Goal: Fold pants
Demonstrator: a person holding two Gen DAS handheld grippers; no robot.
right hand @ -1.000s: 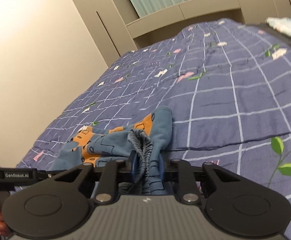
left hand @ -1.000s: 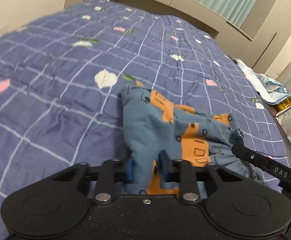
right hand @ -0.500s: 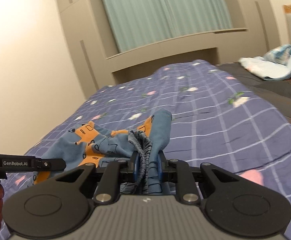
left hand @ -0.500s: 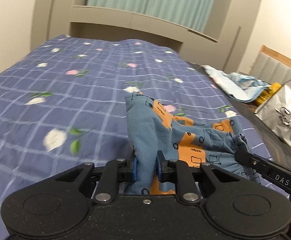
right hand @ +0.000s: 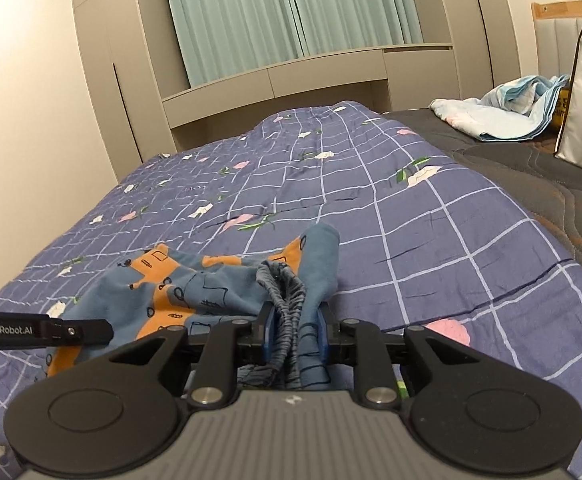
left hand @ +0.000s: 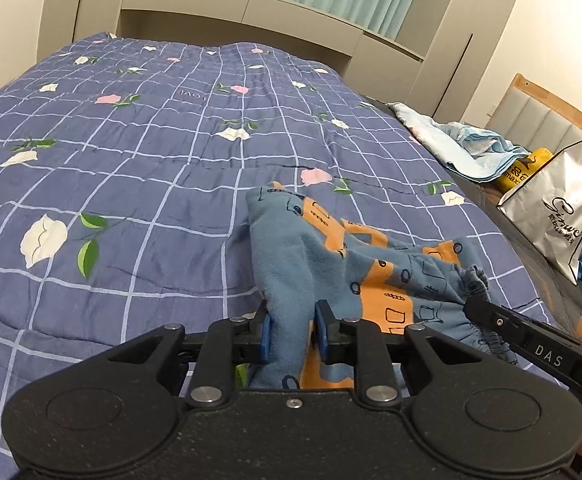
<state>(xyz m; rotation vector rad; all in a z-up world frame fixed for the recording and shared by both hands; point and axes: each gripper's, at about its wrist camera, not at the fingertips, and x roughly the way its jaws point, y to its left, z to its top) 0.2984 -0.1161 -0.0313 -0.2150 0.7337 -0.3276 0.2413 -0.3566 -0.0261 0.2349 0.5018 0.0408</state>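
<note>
We saw the small blue pants with orange trucks lying bunched on the blue flowered quilt, right in front of both claws. Our left claw had a blue pant leg between its blue pads, and its jaws were opening a little with the cloth still pinched there. Our right claw had the stretchy waistband between its pads, and its jaws were opening a little too. The rest of the pants hung loose between the two claws. Off to the right side of the bed lay a light blue blanket, a yellow packet and a silver bag. Green curtains hung behind the bed.
</note>
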